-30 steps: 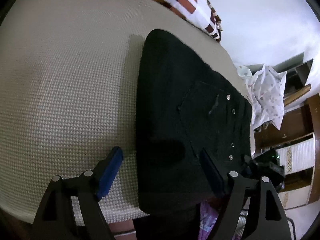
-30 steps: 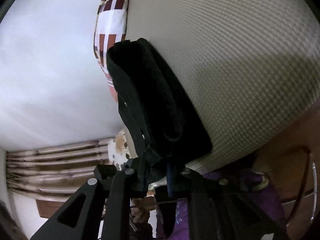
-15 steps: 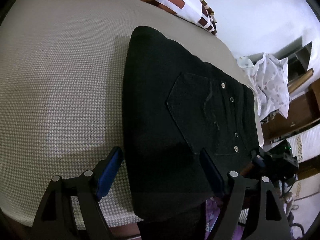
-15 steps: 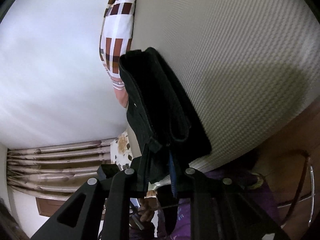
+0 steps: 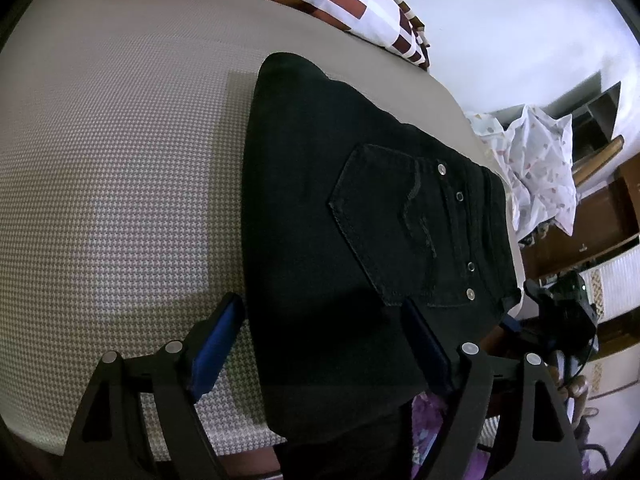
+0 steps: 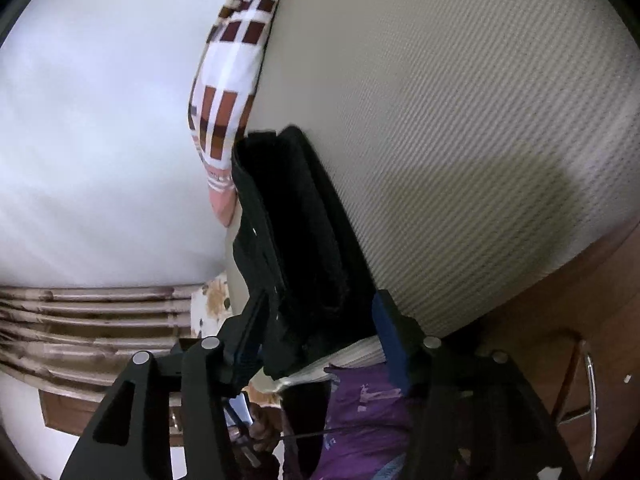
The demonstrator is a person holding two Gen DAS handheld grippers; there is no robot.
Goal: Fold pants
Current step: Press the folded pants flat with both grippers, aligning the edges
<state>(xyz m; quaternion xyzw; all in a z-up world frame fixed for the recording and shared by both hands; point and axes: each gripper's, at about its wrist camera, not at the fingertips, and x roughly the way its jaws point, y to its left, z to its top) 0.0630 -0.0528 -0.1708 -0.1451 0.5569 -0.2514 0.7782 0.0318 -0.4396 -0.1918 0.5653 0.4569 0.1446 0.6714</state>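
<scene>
The black pants (image 5: 360, 240) lie folded in a stack on the beige bed (image 5: 120, 160), back pocket with metal rivets on top. My left gripper (image 5: 320, 344) is open, its blue-padded fingers (image 5: 216, 340) spread either side of the stack's near edge, holding nothing. In the right wrist view the folded pants (image 6: 296, 240) show edge-on at the bed's side. My right gripper (image 6: 316, 340) is open, its jaws apart on either side of the stack's near corner. It also shows in the left wrist view (image 5: 560, 312) at the stack's right edge.
A brown-and-white checked pillow (image 5: 340, 4) lies at the far end of the bed. A white patterned cloth (image 5: 536, 164) hangs by wooden furniture (image 5: 592, 216) on the right. A person's purple clothing (image 6: 360, 412) is close below the grippers. Curtains (image 6: 80, 320) hang at the left.
My right gripper was shut on the pants' edge and has opened, letting go. The left gripper stayed open, and the stack settled flat on the bed.
</scene>
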